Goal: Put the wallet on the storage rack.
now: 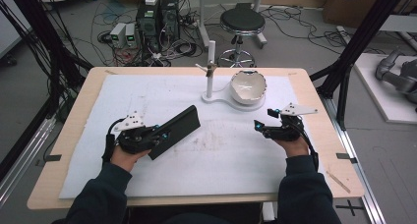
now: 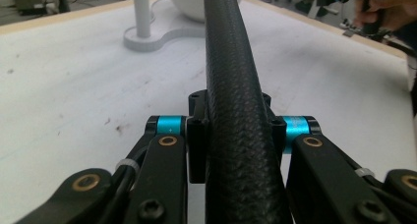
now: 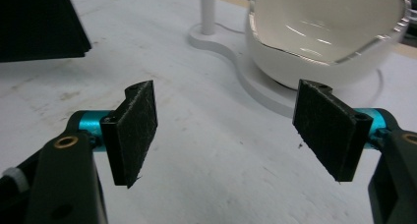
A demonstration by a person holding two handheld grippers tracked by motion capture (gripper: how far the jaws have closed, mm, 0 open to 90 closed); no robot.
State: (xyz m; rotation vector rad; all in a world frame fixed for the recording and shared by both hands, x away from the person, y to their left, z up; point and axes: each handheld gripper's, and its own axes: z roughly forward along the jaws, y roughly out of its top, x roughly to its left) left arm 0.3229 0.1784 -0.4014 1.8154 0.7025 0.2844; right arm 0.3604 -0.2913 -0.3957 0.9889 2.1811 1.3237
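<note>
A flat black case with a pebbled surface lies slanted over the white mat, left of centre. My left gripper is shut on its near end. In the left gripper view the case runs edge-on between the jaws, with the pads pressed against its sides. My right gripper hovers open at the right, its jaws wide apart with nothing between them. It points toward the white bowl. A corner of the case shows at the upper left of the right gripper view.
The white bowl rests on a flat white base with a thin upright post at the back of the mat. The wooden table edge frames the mat. A stool and computers stand on the floor beyond.
</note>
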